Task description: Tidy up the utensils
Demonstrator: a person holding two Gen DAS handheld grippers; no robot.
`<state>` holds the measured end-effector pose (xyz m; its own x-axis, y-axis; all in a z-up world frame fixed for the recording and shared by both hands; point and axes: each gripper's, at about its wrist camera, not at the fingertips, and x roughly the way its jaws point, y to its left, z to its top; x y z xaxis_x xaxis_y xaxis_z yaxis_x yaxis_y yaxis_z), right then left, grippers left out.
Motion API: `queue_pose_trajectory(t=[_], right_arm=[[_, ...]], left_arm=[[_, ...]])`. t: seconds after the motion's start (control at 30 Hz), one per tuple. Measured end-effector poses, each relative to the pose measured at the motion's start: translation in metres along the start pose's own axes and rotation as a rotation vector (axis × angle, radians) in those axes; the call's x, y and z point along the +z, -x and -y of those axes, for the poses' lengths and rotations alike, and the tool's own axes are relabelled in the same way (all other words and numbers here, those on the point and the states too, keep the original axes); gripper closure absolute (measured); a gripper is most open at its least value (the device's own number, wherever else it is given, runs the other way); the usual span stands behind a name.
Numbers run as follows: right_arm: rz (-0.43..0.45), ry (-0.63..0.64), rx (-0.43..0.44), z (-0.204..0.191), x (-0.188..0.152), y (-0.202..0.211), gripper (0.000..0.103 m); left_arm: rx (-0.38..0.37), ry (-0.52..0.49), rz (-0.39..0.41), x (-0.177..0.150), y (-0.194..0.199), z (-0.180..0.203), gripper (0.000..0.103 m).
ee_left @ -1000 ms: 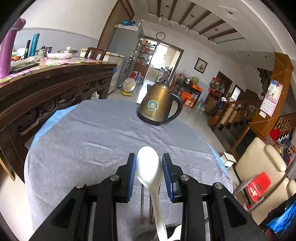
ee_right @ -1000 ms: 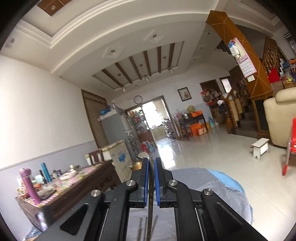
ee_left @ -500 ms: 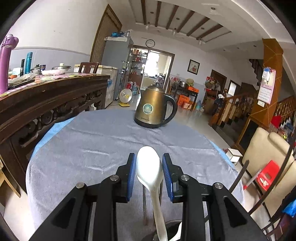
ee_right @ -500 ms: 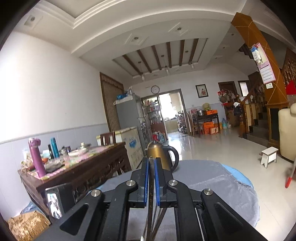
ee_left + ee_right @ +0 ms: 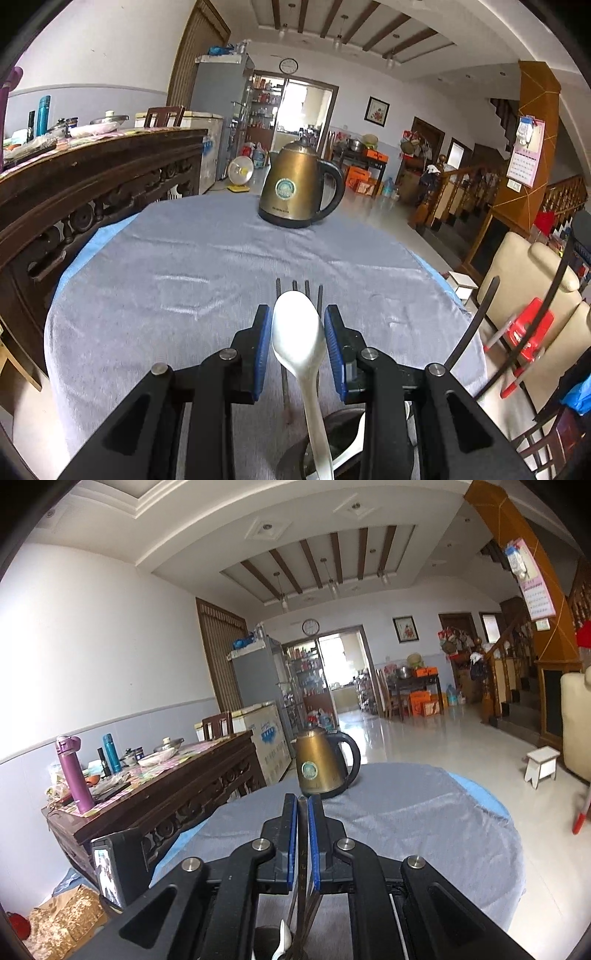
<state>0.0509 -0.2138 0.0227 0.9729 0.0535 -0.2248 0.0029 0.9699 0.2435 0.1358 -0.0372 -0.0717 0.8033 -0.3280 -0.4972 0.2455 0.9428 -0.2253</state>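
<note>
We see a round table with a grey cloth over it. A gold kettle with a black handle stands near the far edge of the table.

Our left gripper has its jaws part way open, with blue pads on the inside. A white spoon sits between them. Its bowl fills the gap and points toward the far edge. We cannot tell for sure if the pads press on the spoon. The spoon's handle runs back and down to a dark cup at the near edge of the table. Another white spoon leans inside that cup. Past the bowl of the first spoon we see the tips of thin dark sticks, maybe chopsticks. They lie flat on the cloth and point toward the kettle. One more runs along under the left jaw side.

Our right gripper has its jaws closed tight on a thin dark stick. The stick stands up on edge between the blue pads. Its low end goes down toward the dark cup at the near edge, where a white spoon peeks out. More thin sticks lean there too.

A dark wooden sideboard stands beside the left edge of the table, with a purple bottle on top.
</note>
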Motion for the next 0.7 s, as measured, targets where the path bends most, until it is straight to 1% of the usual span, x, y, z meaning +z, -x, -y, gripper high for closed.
queue_pose_trajectory(t=[0.17,0.4,0.5,0.57,0.7], right_arm=[[-0.034,-0.043,0.019,0.011,-0.001,-0.002,0.095],[-0.022,-0.088,0.013,0.023,0.001,0.003,0.095],[-0.023,-0.093,0.005,0.025,0.001,0.003,0.095],[-0.019,-0.095,-0.004,0.027,0.001,0.004,0.095],[-0.019,-0.102,-0.031,0.035,0.001,0.005,0.095]], left_arm=[[-0.022,0.036,-0.019,0.002,0.001,-0.009,0.073],[-0.038,0.068,-0.016,0.005,0.003,-0.018,0.073],[-0.037,0.072,-0.030,0.005,0.000,-0.021,0.073],[-0.047,0.111,-0.042,0.008,-0.001,-0.033,0.073],[-0.033,0.212,-0.066,0.019,-0.010,-0.069,0.071]])
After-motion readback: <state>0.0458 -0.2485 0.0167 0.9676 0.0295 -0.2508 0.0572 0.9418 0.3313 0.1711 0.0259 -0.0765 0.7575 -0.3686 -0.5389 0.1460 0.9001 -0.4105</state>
